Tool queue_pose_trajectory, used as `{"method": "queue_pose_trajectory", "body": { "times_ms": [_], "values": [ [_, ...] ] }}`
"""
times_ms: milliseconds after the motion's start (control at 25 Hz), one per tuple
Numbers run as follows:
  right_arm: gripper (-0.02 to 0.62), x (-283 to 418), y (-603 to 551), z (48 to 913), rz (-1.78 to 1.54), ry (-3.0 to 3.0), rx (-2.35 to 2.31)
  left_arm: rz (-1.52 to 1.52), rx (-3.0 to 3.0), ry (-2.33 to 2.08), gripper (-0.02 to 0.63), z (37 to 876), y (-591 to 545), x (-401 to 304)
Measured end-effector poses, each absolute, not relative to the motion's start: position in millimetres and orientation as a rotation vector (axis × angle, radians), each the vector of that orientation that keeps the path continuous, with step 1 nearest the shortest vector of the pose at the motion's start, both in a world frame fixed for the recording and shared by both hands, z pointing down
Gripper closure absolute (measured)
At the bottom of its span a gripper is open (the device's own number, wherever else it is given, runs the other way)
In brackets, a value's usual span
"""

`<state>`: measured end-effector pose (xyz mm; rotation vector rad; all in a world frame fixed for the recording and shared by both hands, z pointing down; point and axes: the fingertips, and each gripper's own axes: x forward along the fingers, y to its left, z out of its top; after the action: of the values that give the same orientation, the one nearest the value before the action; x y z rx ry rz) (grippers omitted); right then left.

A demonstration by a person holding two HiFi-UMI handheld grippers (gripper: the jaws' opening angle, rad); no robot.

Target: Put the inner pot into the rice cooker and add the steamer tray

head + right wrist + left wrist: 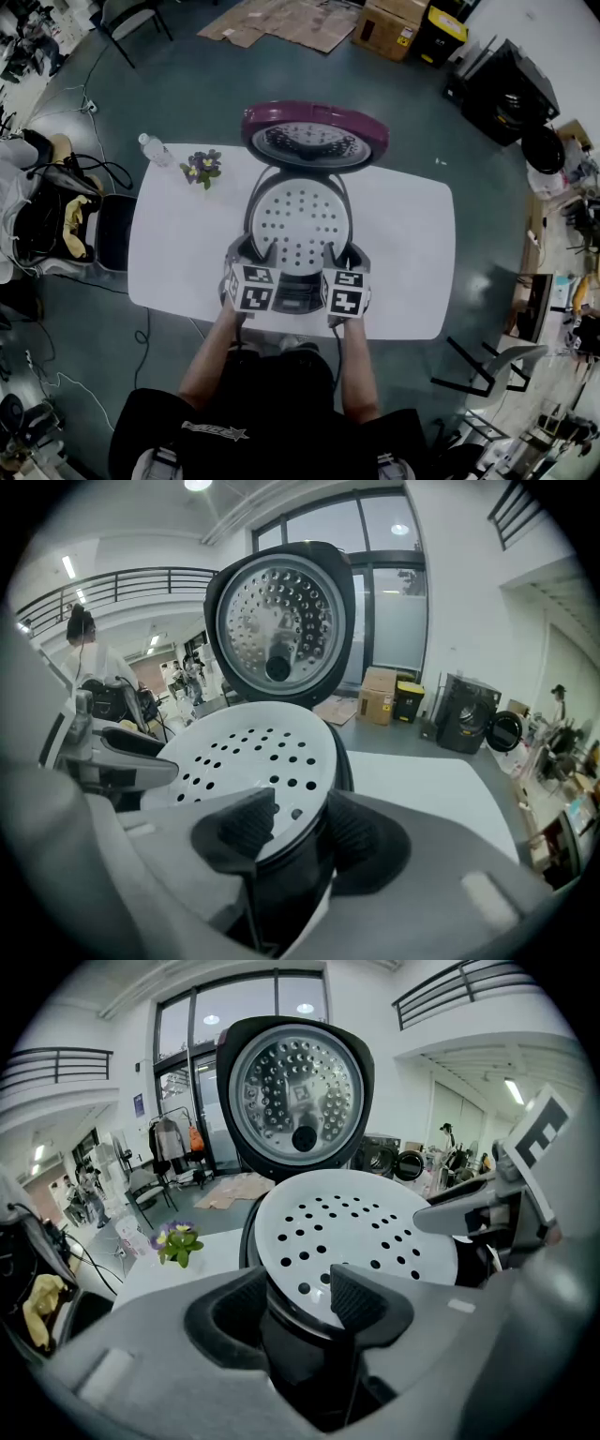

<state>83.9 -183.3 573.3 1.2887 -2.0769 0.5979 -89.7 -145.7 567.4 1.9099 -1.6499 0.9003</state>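
White steamer tray [298, 220]; L hand-held gripper [250, 251], R hand-held gripper [342, 253] astride rim

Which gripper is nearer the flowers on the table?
Left. The left gripper is at the tray's near-left rim, on the flowers' side; the right gripper is at its near-right rim, farther from them.

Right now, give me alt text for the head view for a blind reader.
A perforated white steamer tray sits in an open rice cooker on a white table; the left gripper and right gripper are at its near rim.
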Motion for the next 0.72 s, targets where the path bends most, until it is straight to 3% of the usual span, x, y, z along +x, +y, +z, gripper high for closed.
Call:
{"method": "queue_pose_trajectory", "body": {
  "times_ms": [240,720],
  "values": [
    [0.394,83.5,-186.7,570.4,0.604,-2.115,1.317,0.895,1.933,-1.652,0.351,568.1,-145.7,-90.7],
    [0.394,81.4,-188.8,537.0,0.533,-2.207,1.369,0.810,2.000,-1.731,0.345,539.6,-150.5,-94.3]
  ]
}}
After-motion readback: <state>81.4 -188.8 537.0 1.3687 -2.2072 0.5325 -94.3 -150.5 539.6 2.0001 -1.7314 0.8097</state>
